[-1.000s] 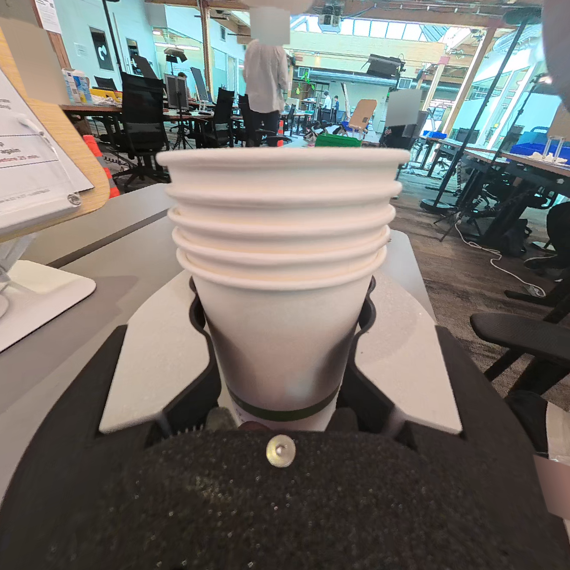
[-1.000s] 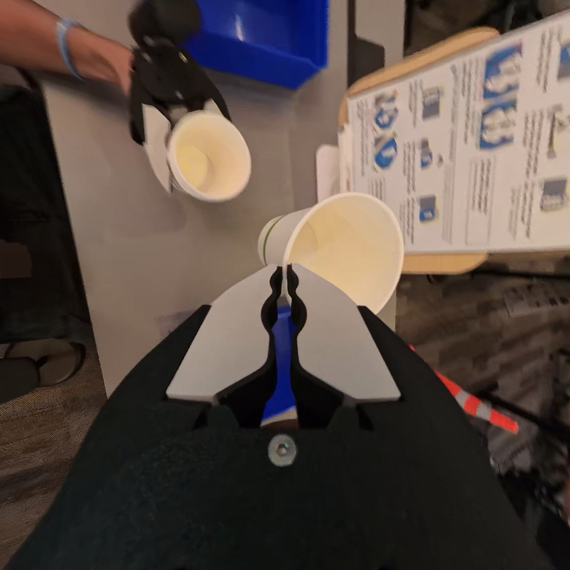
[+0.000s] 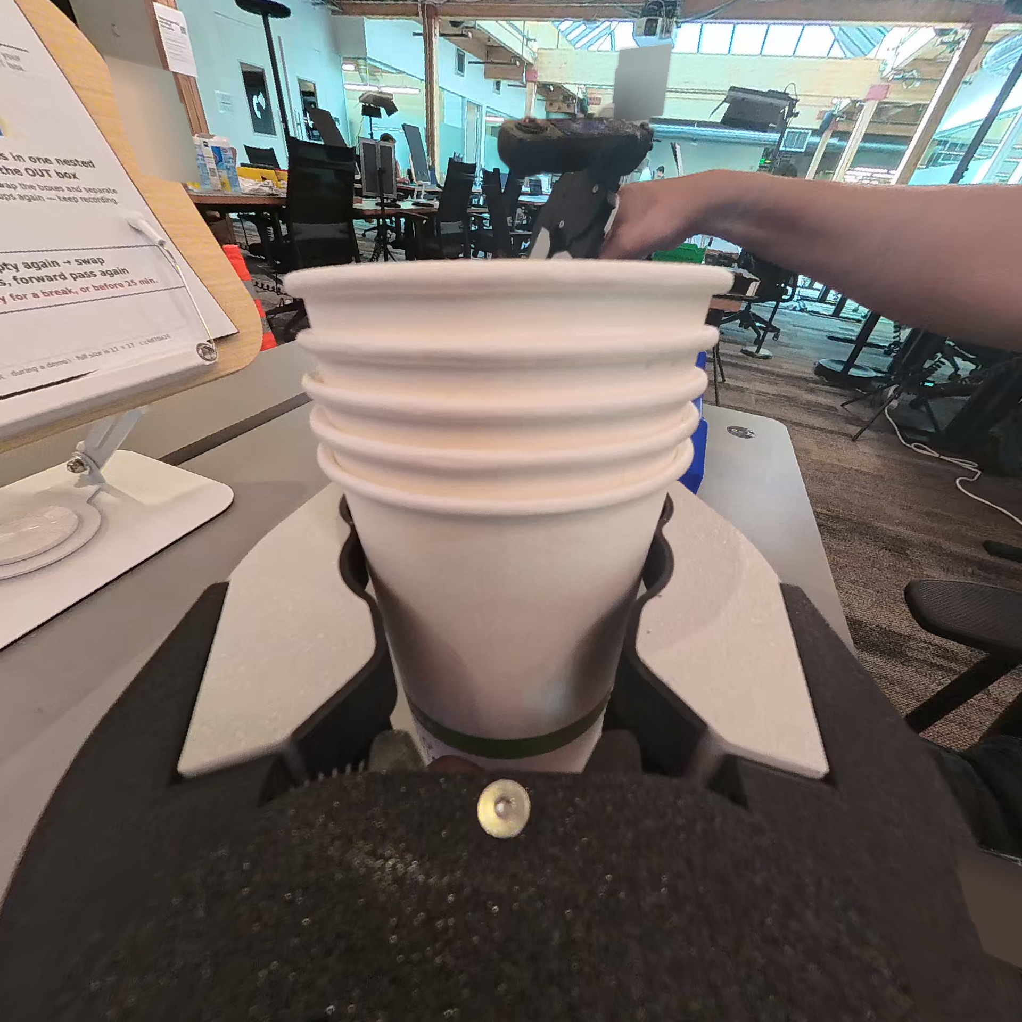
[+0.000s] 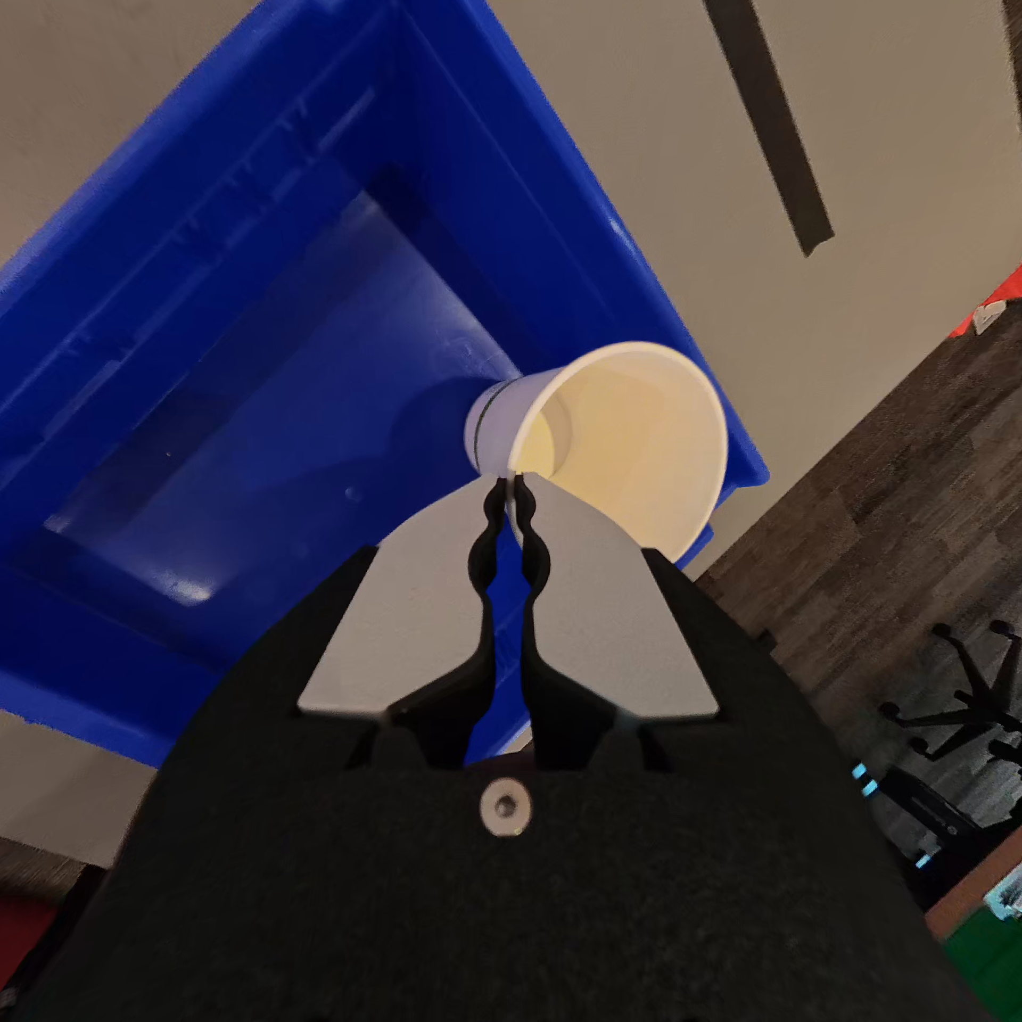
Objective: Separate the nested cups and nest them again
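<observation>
My left gripper is shut on a stack of several nested white paper cups, upright, held by the lowest cup's wall above the grey table. My right gripper is shut on the rim of a single white paper cup with a green band near its base, tilted, with its mouth facing the camera, over the right corner of a blue bin. The bin's inside looks empty where visible. In the left wrist view the right gripper's black body and the hand holding it show beyond the stack.
A tilted instruction board on a white stand stands at the left of the table. The table's right edge drops to a wood-look floor with office chairs. A dark strip crosses the table beyond the bin.
My right gripper has carried the single cup away from the board to over the blue bin. The stack in my left gripper stays held; the right hand now shows behind it.
</observation>
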{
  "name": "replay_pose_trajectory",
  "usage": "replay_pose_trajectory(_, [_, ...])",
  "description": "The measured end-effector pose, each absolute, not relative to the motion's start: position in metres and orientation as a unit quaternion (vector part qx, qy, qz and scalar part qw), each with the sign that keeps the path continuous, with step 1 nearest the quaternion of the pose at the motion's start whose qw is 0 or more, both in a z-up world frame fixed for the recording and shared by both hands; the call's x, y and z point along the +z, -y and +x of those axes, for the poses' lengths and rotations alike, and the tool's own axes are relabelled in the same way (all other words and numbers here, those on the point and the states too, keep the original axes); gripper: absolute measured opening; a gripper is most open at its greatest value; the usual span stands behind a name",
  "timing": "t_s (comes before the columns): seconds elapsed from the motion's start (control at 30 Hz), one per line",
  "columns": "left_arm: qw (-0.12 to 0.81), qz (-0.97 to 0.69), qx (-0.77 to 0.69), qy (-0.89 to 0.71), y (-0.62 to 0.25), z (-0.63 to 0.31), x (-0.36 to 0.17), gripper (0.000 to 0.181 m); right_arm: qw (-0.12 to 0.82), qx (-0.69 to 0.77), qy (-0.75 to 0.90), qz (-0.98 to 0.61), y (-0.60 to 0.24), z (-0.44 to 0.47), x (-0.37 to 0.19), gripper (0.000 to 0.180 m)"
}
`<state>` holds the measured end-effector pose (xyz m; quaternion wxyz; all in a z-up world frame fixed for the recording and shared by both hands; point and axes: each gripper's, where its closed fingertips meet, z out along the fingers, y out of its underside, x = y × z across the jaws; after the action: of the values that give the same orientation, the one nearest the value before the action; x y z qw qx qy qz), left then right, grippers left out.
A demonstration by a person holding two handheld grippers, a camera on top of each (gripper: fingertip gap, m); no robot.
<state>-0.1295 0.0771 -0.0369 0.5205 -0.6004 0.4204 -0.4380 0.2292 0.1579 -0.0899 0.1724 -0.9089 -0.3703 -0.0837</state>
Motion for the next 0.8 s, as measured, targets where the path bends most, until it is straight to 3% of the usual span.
replay_pose_trajectory(0.07, [0.519, -0.601, -0.439, -0.420, -0.077, -0.129, -0.038, 0.099, 0.174, -0.095, 0.372, -0.907, -0.158, 0.231, -0.092, 0.004])
replay_pose_trajectory(0.2, [0.515, -0.597, -0.448, -0.422, -0.073, -0.126, -0.039, 0.099, 0.183, -0.085, 0.385, -0.901, -0.151, 0.223, -0.077, 0.025])
replay_pose_trajectory(0.27, [0.512, -0.588, -0.464, -0.421, -0.070, -0.125, -0.035, 0.099, 0.224, -0.074, 0.413, -0.880, -0.147, 0.198, -0.042, 0.036])
replay_pose_trajectory(0.4, [0.504, -0.566, -0.496, -0.423, -0.059, -0.123, -0.027, 0.099, 0.328, 0.069, 0.557, -0.760, -0.095, 0.056, 0.052, 0.033])
replay_pose_trajectory(0.57, [0.503, -0.556, -0.504, -0.429, -0.054, -0.120, -0.024, 0.099, 0.247, 0.141, 0.704, -0.651, -0.018, -0.076, 0.071, 0.024])
replay_pose_trajectory(0.8, [0.514, -0.546, -0.504, -0.429, -0.051, -0.121, -0.019, 0.099, 0.182, 0.093, 0.756, -0.621, -0.014, -0.136, 0.057, 0.020])
